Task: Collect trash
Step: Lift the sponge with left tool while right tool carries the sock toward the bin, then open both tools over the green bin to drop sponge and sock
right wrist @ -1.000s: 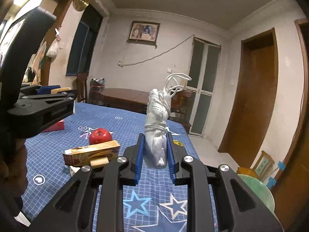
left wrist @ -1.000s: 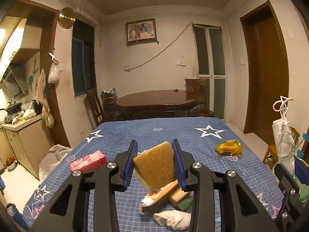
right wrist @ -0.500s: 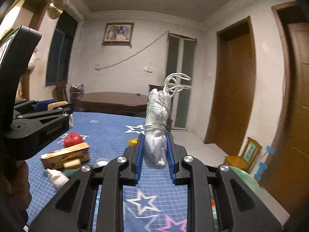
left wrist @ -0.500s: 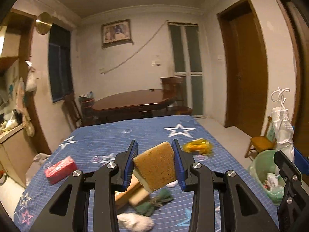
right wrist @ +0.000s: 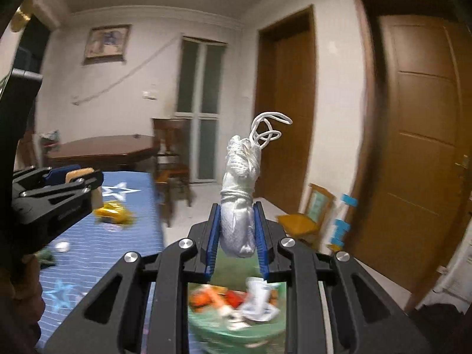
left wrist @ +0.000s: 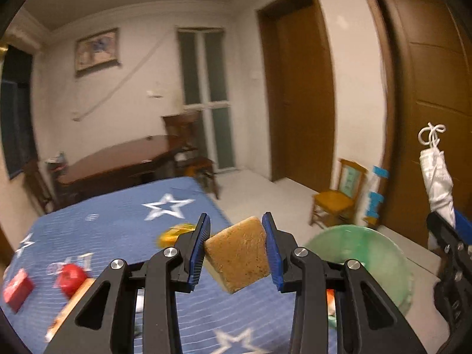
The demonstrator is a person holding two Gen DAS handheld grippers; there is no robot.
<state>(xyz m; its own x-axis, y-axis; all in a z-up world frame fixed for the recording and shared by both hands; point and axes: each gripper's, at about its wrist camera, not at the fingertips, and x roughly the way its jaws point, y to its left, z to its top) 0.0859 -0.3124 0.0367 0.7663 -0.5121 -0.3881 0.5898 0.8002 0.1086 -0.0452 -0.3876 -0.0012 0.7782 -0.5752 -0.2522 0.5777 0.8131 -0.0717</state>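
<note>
Carrying two pieces of trash at once, both grippers head for the green bin [right wrist: 236,329] on the floor just off the table's [left wrist: 118,236] right edge. The left gripper [left wrist: 236,250] has its fingers clamped on a tan sponge [left wrist: 239,258], held tilted, the bin's rim showing just to its right. The right gripper [right wrist: 237,233] squeezes a white tied bag [right wrist: 240,206] upright, directly above the bin's litter, probably for a straight drop. An apple [left wrist: 70,275], red box [left wrist: 17,289] and yellow wrapper [left wrist: 174,234] lie on the table.
</note>
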